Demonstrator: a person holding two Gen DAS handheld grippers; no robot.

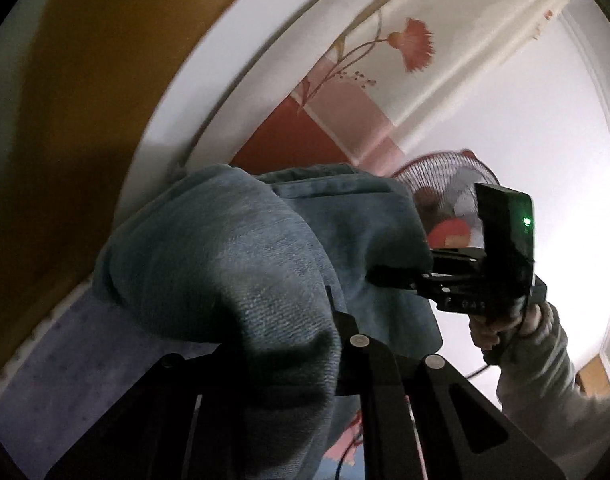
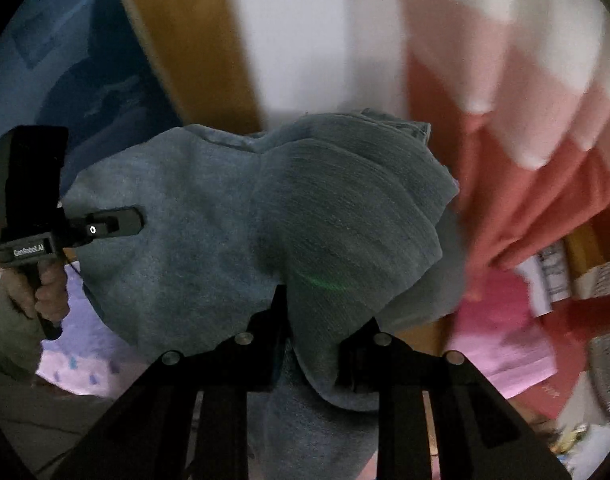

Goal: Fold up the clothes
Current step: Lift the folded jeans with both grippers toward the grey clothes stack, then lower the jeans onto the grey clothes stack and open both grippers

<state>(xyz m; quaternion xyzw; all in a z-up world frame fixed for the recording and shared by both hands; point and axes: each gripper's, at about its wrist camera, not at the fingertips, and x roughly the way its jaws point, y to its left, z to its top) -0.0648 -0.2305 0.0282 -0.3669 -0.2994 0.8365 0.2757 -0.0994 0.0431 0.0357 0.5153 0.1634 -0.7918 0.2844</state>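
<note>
Left claw (image 1: 333,344): fingers buried in a bunched fold of the blue-grey garment (image 1: 233,248), pinching it. Right claw (image 2: 317,320): likewise clamped on a fold of the same cloth, fabric spilling down between the arms.

Garment is held up in the air between the two claws, slack and bunched, clear of any surface; both views tilt upward. Each camera sees the other claw gripping the far edge of the cloth, the right one at mid-right in the left view, the left one at far left in the right view.

Judged step: lifting and spreading before the first fold. Next move likely calls for drawing the claws apart to pull it taut, then lowering it flat.

Beyond: lilac bedsheet (image 1: 65,360), fan (image 1: 445,184), floral curtain (image 1: 385,60).
</note>
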